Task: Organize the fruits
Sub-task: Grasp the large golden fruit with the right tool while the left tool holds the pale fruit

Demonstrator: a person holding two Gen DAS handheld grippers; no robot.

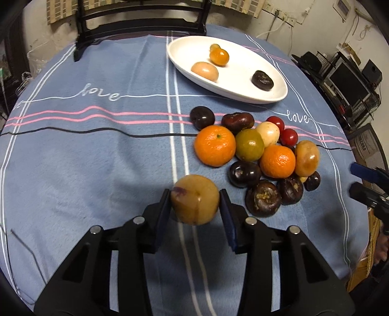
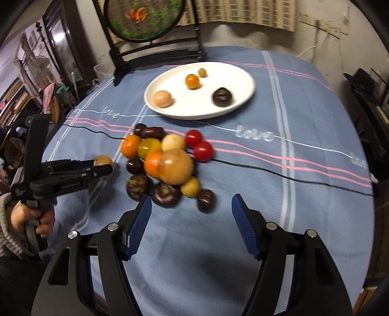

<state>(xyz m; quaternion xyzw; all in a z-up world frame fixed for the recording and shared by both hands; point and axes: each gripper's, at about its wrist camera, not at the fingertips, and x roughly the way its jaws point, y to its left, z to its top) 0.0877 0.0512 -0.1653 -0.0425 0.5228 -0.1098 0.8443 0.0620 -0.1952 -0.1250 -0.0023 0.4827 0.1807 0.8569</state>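
My left gripper (image 1: 195, 194) is shut on a round yellow-brown fruit (image 1: 194, 200), held just above the blue cloth and left of the fruit pile; the right wrist view shows the same fruit (image 2: 103, 160) in that gripper (image 2: 105, 166). The pile (image 1: 252, 148) mixes oranges, a green citrus, red tomatoes, pale fruits and dark water chestnuts. A white oval plate (image 1: 184, 48) at the back holds several fruits: two small orange ones, a tan one and a dark one. My right gripper (image 2: 192, 200) stands open with nothing in it, close in front of the pile (image 2: 167, 165).
A blue tablecloth (image 1: 97, 150) with stripes and "love" lettering covers the round table. A black chair (image 1: 136, 21) stands behind the plate. Shelves with electronics (image 1: 350, 80) lie beyond the right table edge. A person's hand (image 2: 36, 216) grips the left tool's handle.
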